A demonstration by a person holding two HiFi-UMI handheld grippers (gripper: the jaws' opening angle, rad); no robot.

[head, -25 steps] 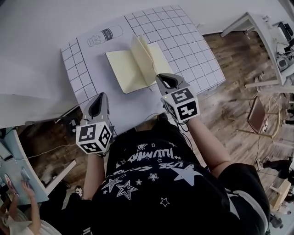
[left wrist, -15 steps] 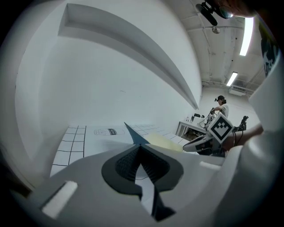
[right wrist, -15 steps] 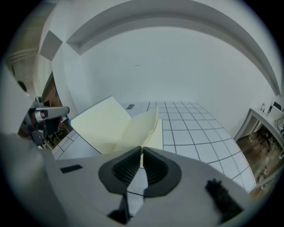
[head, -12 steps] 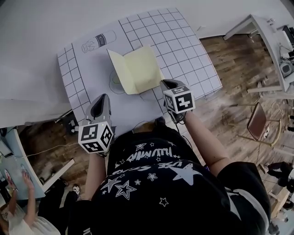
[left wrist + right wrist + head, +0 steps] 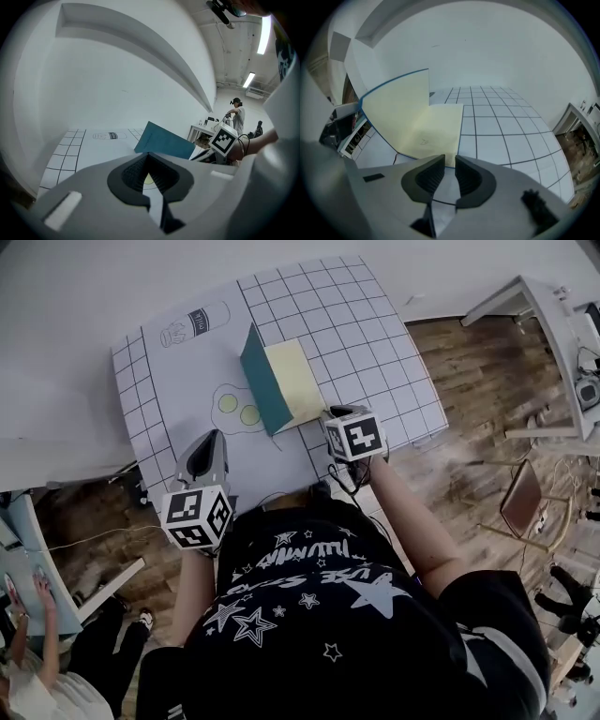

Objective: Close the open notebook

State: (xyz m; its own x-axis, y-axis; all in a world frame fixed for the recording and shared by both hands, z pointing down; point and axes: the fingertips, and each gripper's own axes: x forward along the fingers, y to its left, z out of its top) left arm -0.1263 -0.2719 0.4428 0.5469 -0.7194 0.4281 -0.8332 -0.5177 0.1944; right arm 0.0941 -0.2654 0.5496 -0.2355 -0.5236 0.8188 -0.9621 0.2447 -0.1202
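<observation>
The notebook (image 5: 281,381) was sitting near the front of the gridded mat (image 5: 375,324), roughly half shut, with its teal cover (image 5: 261,379) standing up over the yellow pages (image 5: 295,376). The right gripper (image 5: 450,160) was right at its near corner; its jaws had just been opening to a small gap, with nothing between them. The left gripper (image 5: 149,154) hung off to the side, closed and empty. My worry: nothing was holding that cover, so it could've flopped back open, or a clumsy nudge could've slid the whole book.

place: lab | signs: gridded test mat (image 5: 366,324), white workbench (image 5: 525,298), wood floor (image 5: 478,381)
</observation>
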